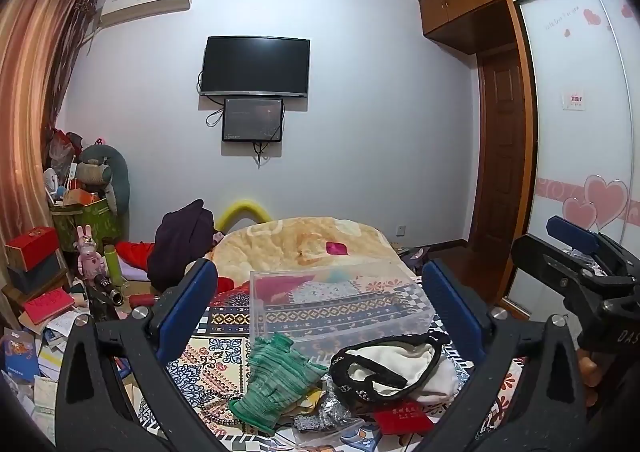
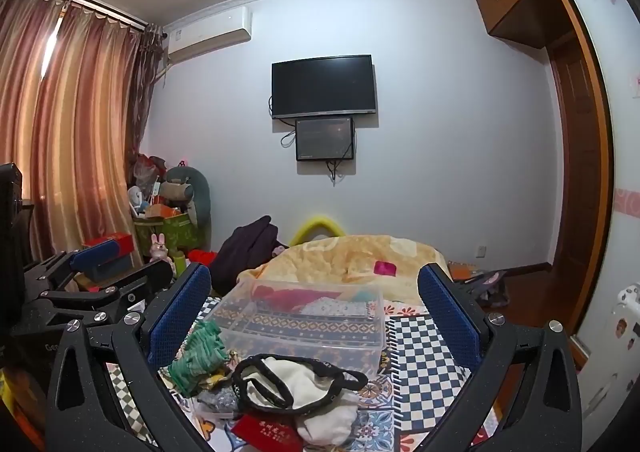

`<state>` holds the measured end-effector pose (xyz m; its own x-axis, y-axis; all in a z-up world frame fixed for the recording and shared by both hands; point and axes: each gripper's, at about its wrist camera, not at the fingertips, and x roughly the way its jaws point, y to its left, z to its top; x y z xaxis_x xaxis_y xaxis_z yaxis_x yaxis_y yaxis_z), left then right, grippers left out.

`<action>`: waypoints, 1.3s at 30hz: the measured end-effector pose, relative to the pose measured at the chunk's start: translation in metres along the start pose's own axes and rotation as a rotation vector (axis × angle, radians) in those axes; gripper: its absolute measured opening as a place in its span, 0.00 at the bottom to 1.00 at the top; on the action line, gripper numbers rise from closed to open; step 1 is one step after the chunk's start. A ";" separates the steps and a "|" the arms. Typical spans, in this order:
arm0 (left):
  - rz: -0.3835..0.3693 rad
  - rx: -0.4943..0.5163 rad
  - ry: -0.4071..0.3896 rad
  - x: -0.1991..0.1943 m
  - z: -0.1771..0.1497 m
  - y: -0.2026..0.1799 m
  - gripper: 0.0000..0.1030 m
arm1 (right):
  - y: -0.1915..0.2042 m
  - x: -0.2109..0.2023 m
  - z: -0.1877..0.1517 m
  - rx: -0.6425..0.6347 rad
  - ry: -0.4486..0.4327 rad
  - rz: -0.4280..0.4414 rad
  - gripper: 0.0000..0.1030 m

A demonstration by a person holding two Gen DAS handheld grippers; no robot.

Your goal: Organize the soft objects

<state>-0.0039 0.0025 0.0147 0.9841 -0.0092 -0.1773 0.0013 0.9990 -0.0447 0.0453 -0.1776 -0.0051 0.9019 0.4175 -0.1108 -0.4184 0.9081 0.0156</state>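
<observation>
Overhead, wall TV point(image 1: 256, 66) — patterned bedspread point(image 1: 216, 356) below, cluttered.

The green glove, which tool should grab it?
Probably the left tool: the green glove lies between its open fingers. For the right tool, it sits off by the left finger, nearer the white cloth.
</observation>
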 end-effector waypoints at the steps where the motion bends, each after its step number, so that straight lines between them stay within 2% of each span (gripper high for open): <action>1: 0.000 0.001 -0.001 0.000 0.000 0.000 1.00 | 0.000 0.000 -0.001 0.001 -0.001 0.000 1.00; 39: -0.001 0.018 -0.017 -0.002 -0.008 -0.005 1.00 | -0.003 -0.003 0.001 0.021 -0.015 0.006 1.00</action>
<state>-0.0072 -0.0030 0.0078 0.9870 -0.0093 -0.1606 0.0051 0.9996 -0.0269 0.0442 -0.1810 -0.0034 0.9010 0.4232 -0.0955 -0.4216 0.9060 0.0375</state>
